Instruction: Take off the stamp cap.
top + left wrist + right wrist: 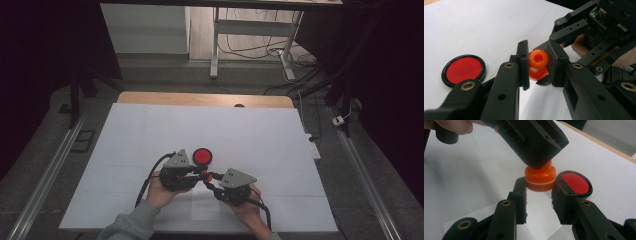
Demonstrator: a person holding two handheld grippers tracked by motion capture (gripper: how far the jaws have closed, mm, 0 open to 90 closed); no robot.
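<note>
A small orange stamp-like piece (206, 176) with a narrow knob and a wider base is held between both grippers just above the table. My left gripper (538, 61) is shut on its knob (538, 57). In the right gripper view, my right gripper (540, 188) is shut on the wider orange base (540, 178), one pad at each side, and the left gripper's jaws reach down onto the knob from above. A round red pad (202, 156) with a black rim lies flat on the table just behind the grippers, and it also appears as a red pad (463, 70) in the left gripper view.
A white sheet (150, 135) covers the table, with a wooden edge (200, 98) at the back. A small paper slip (205, 205) lies under the grippers, near the front edge. Desk legs and cables stand on the floor beyond the table.
</note>
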